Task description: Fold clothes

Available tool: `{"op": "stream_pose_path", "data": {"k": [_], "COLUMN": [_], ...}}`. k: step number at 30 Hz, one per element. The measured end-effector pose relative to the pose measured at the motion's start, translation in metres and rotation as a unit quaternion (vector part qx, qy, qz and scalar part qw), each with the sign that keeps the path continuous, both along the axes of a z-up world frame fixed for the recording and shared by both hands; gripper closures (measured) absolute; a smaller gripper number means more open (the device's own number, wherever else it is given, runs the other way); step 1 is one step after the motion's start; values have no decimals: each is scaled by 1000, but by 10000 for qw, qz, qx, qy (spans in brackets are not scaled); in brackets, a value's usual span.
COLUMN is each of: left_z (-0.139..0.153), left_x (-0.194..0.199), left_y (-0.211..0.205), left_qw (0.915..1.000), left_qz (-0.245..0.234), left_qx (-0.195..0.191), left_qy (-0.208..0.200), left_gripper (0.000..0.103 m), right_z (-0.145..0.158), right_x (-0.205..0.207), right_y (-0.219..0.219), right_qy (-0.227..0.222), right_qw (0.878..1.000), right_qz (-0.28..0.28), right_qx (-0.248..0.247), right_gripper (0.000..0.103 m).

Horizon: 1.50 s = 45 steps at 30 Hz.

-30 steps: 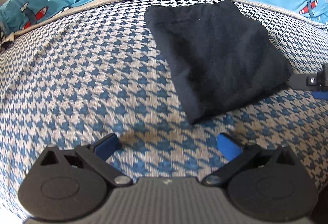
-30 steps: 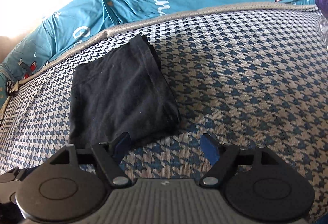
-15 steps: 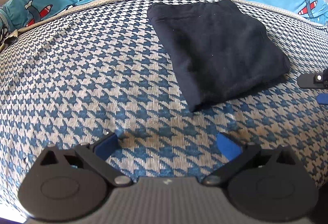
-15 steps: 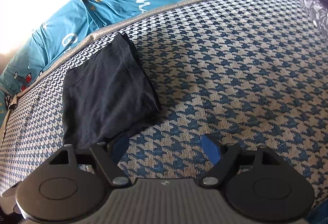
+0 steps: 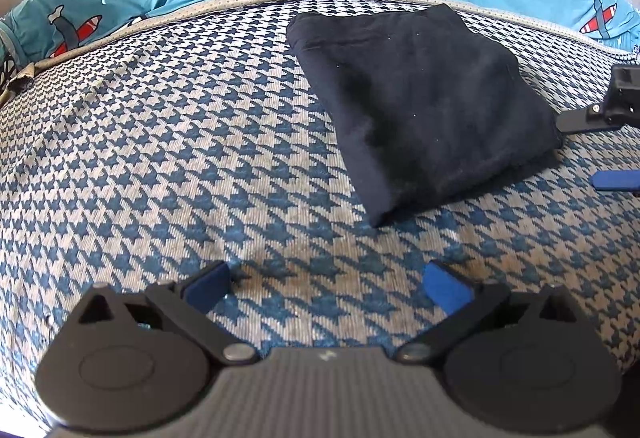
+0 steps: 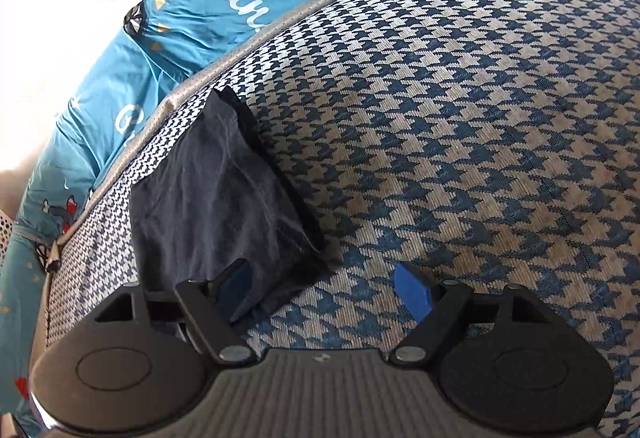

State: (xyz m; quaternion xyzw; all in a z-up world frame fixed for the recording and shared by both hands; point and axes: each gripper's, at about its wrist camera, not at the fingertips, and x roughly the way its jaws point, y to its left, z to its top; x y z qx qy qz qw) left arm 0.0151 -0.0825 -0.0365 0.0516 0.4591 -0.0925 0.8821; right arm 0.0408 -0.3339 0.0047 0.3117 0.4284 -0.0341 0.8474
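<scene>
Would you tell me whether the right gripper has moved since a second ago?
Yes. In its own view the dark garment and grey seam slid left and tilted, so the right gripper shifted right and rolled.

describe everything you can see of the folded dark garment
The folded dark garment is a navy-black, soft knit-looking cloth folded into a thick, roughly rectangular stack with layered edges showing. It lies flat on the houndstooth mattress, near its grey piped edge. Neither gripper holds it; the right gripper hovers open over its near corner.

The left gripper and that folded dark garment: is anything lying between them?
No. In the left wrist view, only bare houndstooth cover separates the open left gripper from the folded dark garment.
</scene>
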Motion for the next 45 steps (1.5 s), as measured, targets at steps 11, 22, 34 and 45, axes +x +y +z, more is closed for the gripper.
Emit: {"op": "stream_pose_path", "data": {"k": [11, 22, 34, 45], "left_z": [2, 19, 38, 33], "left_x": [24, 69, 85, 95], "left_y": [4, 18, 37, 37], "left_qw": [9999, 9959, 9828, 9864], "left_qz": [-14, -311, -883, -732], "left_qx": [-114, -826, -1620, -1471], "left_qy": [-9, -198, 89, -47], "left_gripper": [0, 0, 0, 0], "right_z": [-4, -11, -16, -16], "right_x": [13, 14, 18, 23], "right_y": [13, 20, 18, 26], "right_qy": [-157, -297, -300, -329], "right_qw": [9974, 9976, 9976, 9984], "right_qz": [493, 390, 444, 347], "right_qx": [503, 489, 427, 313], "right_gripper": [23, 40, 45, 42]}}
